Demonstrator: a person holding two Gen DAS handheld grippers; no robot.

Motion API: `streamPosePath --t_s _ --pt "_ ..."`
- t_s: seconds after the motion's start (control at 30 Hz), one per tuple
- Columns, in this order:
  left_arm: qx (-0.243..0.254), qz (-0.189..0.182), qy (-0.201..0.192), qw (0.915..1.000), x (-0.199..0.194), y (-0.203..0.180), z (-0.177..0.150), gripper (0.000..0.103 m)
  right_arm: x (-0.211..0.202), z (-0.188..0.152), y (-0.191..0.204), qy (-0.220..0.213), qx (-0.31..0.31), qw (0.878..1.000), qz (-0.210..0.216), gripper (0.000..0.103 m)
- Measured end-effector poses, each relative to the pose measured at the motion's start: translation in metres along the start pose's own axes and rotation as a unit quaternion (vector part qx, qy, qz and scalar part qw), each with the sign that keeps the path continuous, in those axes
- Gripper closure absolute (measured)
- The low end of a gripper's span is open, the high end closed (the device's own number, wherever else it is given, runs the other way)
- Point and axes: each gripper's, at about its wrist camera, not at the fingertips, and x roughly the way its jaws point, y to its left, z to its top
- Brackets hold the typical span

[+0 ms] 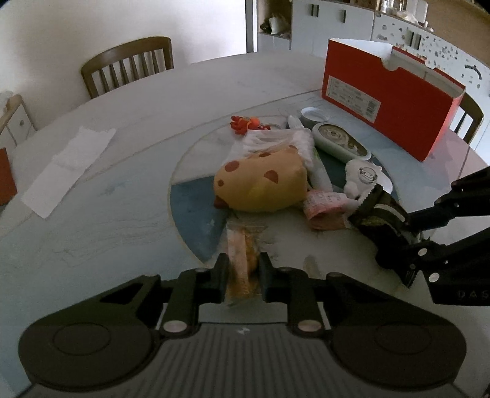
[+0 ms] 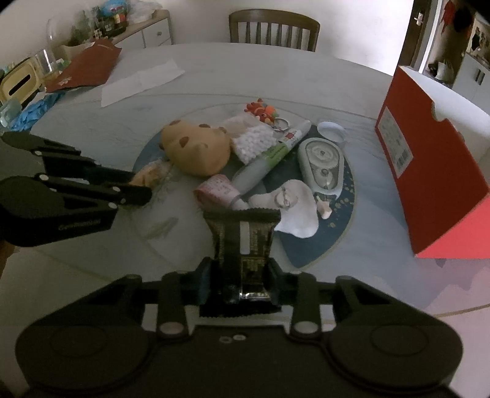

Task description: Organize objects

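Objects for sorting lie heaped at the middle of the round pale marble-look table (image 1: 128,196), on its blue-and-white inlaid disc. Largest is the open red cardboard shoe box (image 1: 392,101), standing at the far right edge. Next comes the yellow plush toy with brown spots (image 1: 260,180), touching a clear bag of white beads (image 2: 254,140). Beside these lie a mint-green correction-tape dispenser (image 2: 321,165), a white-and-green tube (image 2: 269,156), a pink patterned roll (image 2: 217,189), a white cloth piece (image 2: 297,211) and an orange-red keyring charm (image 2: 260,110).

The left gripper (image 1: 243,271) is clamped on a clear-wrapped orange snack bar (image 1: 242,254) just in front of the plush toy. The right gripper (image 2: 240,272) is clamped on a dark foil snack packet (image 2: 242,235) with a serrated end.

Only the right wrist view shows the cluttered sideboard (image 2: 134,27), a dark red folder (image 2: 88,67) and crumpled blue plastic (image 2: 33,110); the left shows white cabinets (image 1: 330,18). Both show a wooden slat-back chair (image 1: 128,64) and a white paper sheet (image 1: 64,165).

Printing on the packet is too dim to read.
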Motion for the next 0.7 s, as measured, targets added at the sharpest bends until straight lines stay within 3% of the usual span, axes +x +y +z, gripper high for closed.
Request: streamPosePath --t_s 0.4,0.7 --pt "-0.059 -0.043 -0.007 0.9973 -0.037 -0.011 -0.004 0.084 -0.037 -0.006 -0.020 -0.017 0.029 0.999 0.011 0.072" --pt "-0.060 -0.058 -0.030 0.9960 -0.068 -0.036 0.018 0.084 -0.076 0.002 -0.050 -0.037 0.050 0.998 0.005 0.072"
